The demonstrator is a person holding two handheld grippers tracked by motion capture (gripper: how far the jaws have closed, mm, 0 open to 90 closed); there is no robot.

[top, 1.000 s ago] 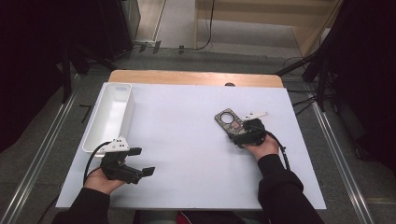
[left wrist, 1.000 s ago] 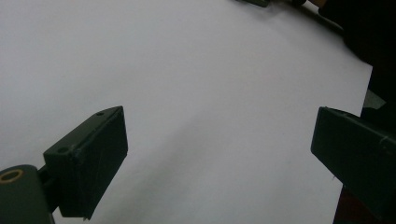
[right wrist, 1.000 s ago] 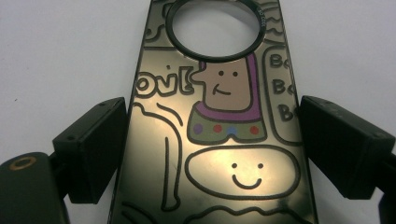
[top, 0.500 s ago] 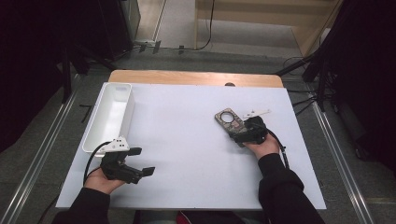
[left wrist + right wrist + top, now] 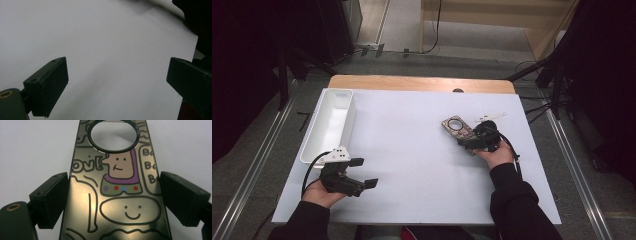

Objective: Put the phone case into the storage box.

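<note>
High view is looking forward and down over the desk (image 5: 412,150); each gripper view is looking closely along its tongs, sharing that white desk.

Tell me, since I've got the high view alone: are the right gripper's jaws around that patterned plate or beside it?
Observer: Around it. In the right gripper view the right gripper straddles the plate, with a pad against each long edge.
Operator: What's the pattern?
Observer: Cartoon line drawings on a shiny dark face: a figure with a purple collar above a smiling blob.
Operator: Anything between the left gripper's jaws?
Observer: No. The left gripper stands open, with the bare white table between its jaws.
</note>
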